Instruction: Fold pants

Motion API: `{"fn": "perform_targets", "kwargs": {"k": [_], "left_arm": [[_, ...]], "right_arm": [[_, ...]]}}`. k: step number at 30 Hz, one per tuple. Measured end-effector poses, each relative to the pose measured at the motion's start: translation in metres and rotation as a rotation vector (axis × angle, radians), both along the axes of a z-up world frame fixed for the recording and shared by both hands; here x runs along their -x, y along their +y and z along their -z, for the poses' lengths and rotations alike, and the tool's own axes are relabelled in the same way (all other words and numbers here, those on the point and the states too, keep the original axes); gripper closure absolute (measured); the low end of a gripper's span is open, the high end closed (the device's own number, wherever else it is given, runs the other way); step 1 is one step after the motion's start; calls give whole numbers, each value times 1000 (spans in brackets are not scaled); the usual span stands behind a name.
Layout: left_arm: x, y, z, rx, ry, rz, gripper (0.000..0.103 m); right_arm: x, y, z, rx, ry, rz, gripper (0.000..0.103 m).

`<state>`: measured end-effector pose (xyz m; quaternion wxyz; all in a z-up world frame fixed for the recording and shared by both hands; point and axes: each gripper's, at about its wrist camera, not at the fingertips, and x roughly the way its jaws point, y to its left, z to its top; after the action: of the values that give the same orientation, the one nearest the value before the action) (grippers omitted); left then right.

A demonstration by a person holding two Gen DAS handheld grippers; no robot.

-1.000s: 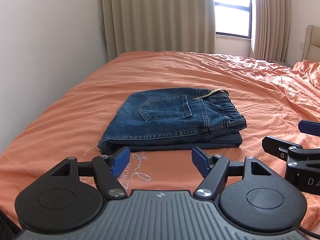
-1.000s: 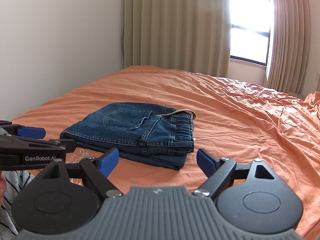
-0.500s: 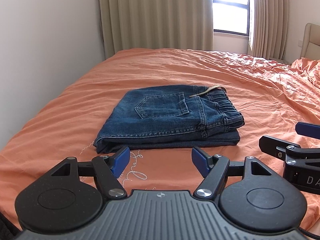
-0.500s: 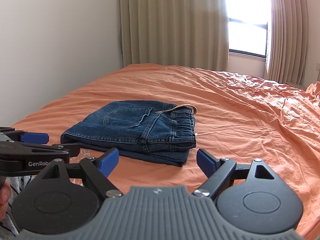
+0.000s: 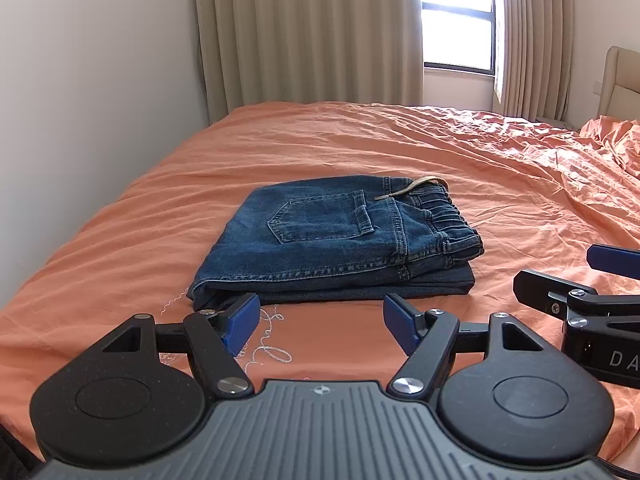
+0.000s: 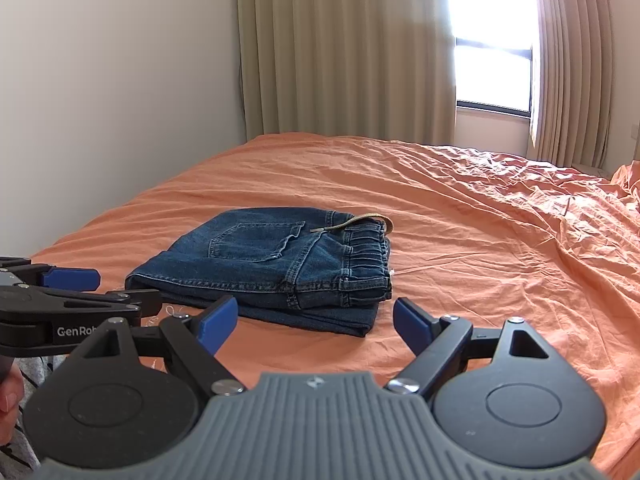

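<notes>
Lying folded as before, the jeans (image 5: 340,236) stay untouched; left gripper (image 5: 320,322) and right gripper (image 6: 316,320) fingers remain wide, empty.

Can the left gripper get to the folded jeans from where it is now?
Probably yes. The left gripper is open and empty, and only bare orange sheet lies between it and the near edge of the folded jeans; nothing blocks the way.

Left wrist view: low over the near edge of the bed (image 5: 160,184), facing the far curtain (image 5: 304,32), tilted down; left gripper (image 5: 320,322) fills the foreground.
Right wrist view: just right of it, same heading, near; right gripper (image 6: 316,322) in foreground.
Shared: folded jeans (image 5: 332,240), window (image 6: 492,72), each other's gripper at the frame edge.
</notes>
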<state>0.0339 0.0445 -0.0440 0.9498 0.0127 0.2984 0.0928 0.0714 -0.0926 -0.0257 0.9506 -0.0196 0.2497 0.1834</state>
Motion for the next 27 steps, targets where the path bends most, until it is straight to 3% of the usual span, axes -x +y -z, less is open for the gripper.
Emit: {"fn": "perform_targets", "kwargs": {"k": [27], "left_arm": [[2,-6,-3,-8,1,5,20]], "right_arm": [[2,-1,1,-15,9,-7,22]]}}
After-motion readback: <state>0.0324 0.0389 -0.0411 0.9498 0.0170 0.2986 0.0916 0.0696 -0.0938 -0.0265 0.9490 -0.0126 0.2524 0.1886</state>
